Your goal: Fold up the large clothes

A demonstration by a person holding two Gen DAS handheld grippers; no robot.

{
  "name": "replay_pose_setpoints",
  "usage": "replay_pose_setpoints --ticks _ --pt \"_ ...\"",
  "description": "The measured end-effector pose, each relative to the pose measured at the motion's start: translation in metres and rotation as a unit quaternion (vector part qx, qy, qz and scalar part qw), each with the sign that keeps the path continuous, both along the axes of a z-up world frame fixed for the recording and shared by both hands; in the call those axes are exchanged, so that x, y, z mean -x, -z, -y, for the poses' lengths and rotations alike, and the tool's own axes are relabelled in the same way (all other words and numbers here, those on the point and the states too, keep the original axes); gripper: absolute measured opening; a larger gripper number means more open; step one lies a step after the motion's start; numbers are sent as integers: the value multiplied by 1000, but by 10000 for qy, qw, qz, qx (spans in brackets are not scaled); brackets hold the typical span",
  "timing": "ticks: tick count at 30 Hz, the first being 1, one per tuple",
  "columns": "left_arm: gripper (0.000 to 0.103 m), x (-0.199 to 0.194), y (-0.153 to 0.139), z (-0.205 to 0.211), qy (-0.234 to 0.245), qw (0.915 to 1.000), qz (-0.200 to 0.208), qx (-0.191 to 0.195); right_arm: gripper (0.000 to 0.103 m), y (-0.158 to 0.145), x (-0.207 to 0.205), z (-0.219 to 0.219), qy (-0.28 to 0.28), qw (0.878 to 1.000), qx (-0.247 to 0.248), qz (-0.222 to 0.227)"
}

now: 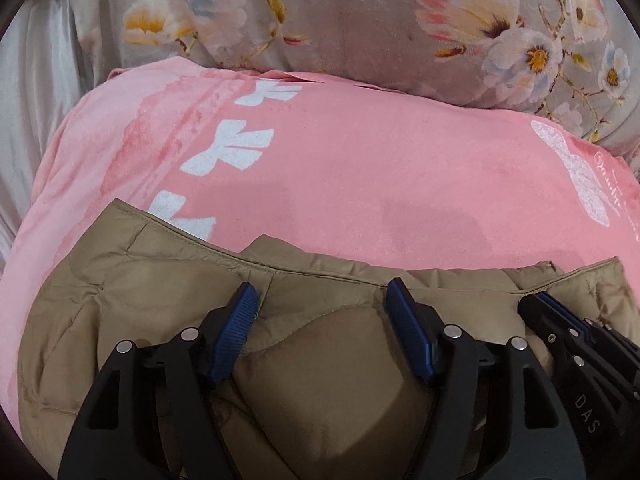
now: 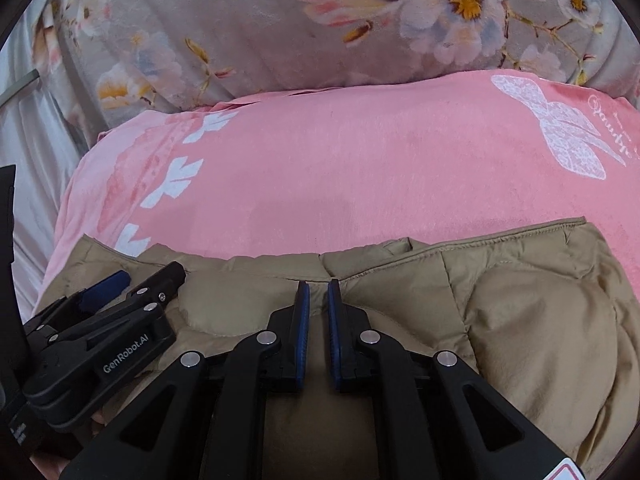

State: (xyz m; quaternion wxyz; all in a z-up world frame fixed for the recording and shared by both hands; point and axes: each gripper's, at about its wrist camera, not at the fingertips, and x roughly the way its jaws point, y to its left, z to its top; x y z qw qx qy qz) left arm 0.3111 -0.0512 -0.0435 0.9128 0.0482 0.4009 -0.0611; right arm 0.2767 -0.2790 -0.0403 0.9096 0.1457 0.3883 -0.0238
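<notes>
A tan quilted jacket (image 1: 160, 292) lies on a pink blanket (image 1: 360, 168), filling the near part of both views; it also shows in the right wrist view (image 2: 540, 320). My left gripper (image 1: 322, 296) is open, its blue pads spread wide and resting on the jacket just behind its far edge. My right gripper (image 2: 318, 286) is nearly closed, with a narrow gap between the pads, over a seam of the jacket; whether fabric is pinched cannot be told. Each gripper shows at the edge of the other's view, close beside it.
The pink blanket (image 2: 360, 160) with white bow prints covers the surface beyond the jacket. A grey floral pillow or duvet (image 1: 360, 12) lies at the back. White sheet (image 1: 32, 100) shows at the left.
</notes>
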Motion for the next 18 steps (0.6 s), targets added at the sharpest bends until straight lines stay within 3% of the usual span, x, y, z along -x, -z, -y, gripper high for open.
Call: replay_pose_setpoints --ticks 18 --pt "67 1 15 11 -113 9991 106 -402 6 14 -7 -8 -29 9994 313 -138"
